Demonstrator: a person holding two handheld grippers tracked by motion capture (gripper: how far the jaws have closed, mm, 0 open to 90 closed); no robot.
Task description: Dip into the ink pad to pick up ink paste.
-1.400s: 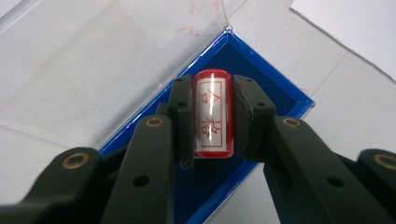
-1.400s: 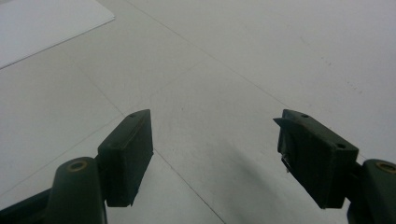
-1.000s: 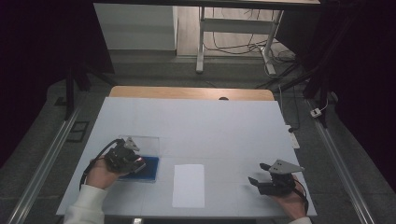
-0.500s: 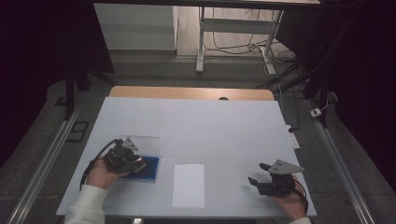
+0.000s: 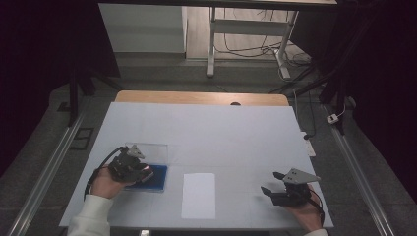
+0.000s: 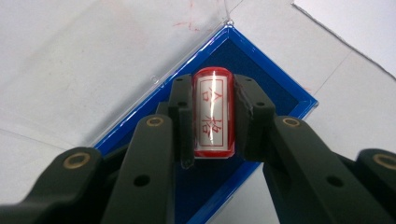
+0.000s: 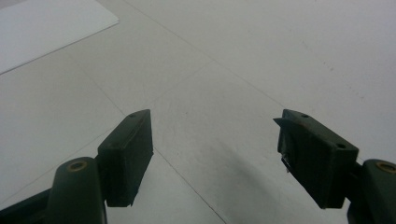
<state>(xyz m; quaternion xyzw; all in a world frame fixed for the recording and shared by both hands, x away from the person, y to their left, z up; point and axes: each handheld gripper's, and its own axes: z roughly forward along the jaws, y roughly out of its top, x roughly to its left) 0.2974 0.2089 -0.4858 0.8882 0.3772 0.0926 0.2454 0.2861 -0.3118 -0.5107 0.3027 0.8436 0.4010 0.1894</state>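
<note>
Left gripper (image 6: 212, 116) clamps a red cylindrical stamp with white label (image 6: 212, 114) over the blue-rimmed ink pad case (image 6: 280, 88), clear lid open; right gripper (image 7: 212, 158) idle, jaws wide apart, beside the white paper sheet (image 5: 198, 195); risk: the smooth barrel twisting in the jaws, smearing the impression.

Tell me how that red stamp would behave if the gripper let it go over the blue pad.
The stamp looks like a smooth, glossy cylinder, so it might slip in the left gripper. Lying on its side, it would probably roll. It seems small and rigid, likely light, and the pad below should soften a drop.
</note>
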